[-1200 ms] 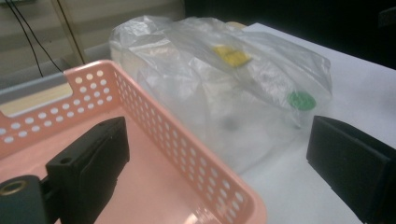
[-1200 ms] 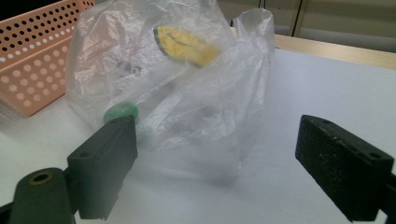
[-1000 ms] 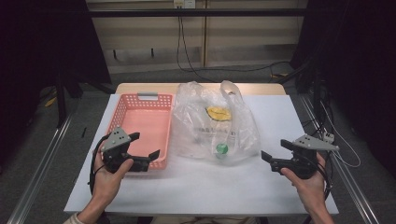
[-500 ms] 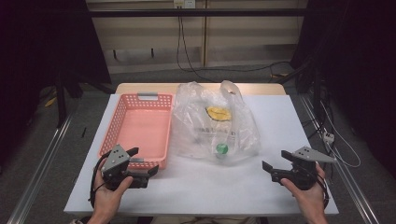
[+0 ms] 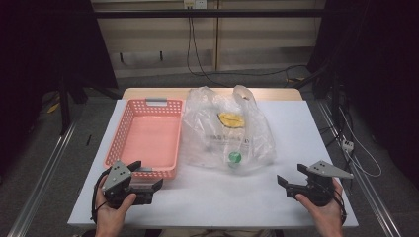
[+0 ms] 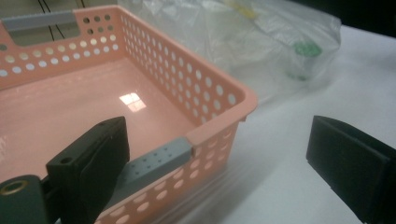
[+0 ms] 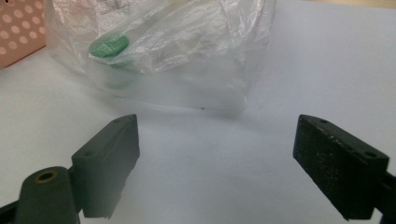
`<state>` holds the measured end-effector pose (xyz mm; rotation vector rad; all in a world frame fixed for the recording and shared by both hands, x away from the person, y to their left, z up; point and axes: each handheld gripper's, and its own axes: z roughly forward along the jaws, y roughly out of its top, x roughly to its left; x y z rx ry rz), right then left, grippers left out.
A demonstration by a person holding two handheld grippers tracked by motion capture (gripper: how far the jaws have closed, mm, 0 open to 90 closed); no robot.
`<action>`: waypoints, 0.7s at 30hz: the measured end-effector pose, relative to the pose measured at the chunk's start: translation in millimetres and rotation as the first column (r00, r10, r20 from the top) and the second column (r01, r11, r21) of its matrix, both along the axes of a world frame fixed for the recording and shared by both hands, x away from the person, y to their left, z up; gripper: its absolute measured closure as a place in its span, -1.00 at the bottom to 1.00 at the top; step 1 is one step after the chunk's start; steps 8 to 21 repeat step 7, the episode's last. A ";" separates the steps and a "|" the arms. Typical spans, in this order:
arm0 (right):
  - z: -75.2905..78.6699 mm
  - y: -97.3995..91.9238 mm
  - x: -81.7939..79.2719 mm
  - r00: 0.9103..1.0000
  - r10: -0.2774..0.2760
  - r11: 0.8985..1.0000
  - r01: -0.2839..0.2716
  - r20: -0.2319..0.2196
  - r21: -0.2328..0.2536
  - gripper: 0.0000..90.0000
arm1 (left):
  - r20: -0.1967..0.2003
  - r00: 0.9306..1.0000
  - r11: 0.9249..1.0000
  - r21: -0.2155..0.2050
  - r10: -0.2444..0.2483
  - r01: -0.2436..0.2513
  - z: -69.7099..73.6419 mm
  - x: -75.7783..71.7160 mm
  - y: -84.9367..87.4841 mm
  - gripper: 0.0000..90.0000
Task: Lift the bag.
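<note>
The clear plastic bag (image 5: 225,131) lies in the middle of the white table (image 5: 296,128), just right of the pink basket (image 5: 148,136) and touching its long side. Through the film I see a green cap (image 5: 234,157) near the front and a yellow thing (image 5: 231,119) toward the back; dark print sits on the bag, too small to read. The left gripper (image 5: 148,182) rests at the basket's near right corner, its 2 jaws spread with that corner between them, pinching nothing. The right gripper (image 5: 284,180) sits at the table's near right, well apart from the bag, its 2 jaws spread wide over bare table.
</note>
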<state>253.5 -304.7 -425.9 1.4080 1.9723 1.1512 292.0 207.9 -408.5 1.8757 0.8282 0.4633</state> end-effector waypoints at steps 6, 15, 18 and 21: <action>-1.9 3.9 3.1 1.000 0.020 1.000 -0.020 -0.007 -0.007 -0.67 | -0.001 1.000 0.999 -0.024 0.031 -0.031 0.8 0.8 4.2 -0.87; -2.0 4.2 3.3 1.000 0.021 1.000 -0.021 -0.008 -0.008 -0.67 | -0.001 0.999 0.999 -0.028 0.034 -0.034 0.7 0.8 4.2 -0.87; -2.0 4.2 3.3 1.000 0.021 1.000 -0.021 -0.008 -0.008 -0.67 | -0.001 0.999 0.999 -0.028 0.034 -0.034 0.7 0.8 4.2 -0.87; -2.0 4.2 3.3 1.000 0.021 1.000 -0.021 -0.008 -0.008 -0.67 | -0.001 0.999 0.999 -0.028 0.034 -0.034 0.7 0.8 4.2 -0.87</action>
